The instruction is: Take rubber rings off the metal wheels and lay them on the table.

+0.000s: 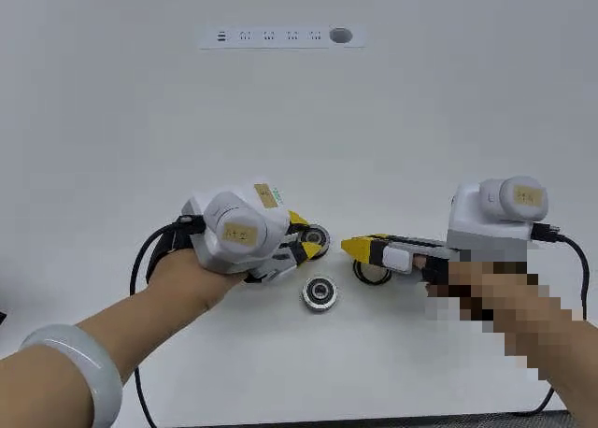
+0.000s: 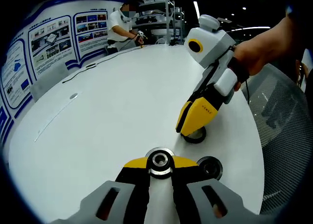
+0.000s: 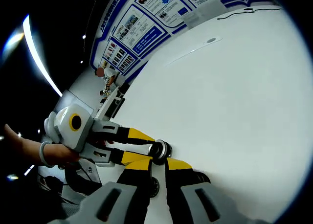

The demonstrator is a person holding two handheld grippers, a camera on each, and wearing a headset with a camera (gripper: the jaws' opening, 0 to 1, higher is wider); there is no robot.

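Left hand-held gripper [image 1: 303, 235] pinches a wheel [image 1: 317, 238]. Right hand-held gripper [image 1: 359, 249], jaws pressed together, noses onto the ring [image 1: 372, 273] lying flat on the table [image 1: 420, 148], just right of that wheel.

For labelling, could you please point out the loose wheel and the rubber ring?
loose wheel [image 1: 320, 292]: head view, on its hub.
rubber ring [image 2: 194, 140]: left gripper view, on its near rim.

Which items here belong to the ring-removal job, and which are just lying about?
Job:
metal wheel clamped in the left tongs
second wheel, loose
rubber ring at the tip of the right tongs

Lying about:
power strip
wall posters
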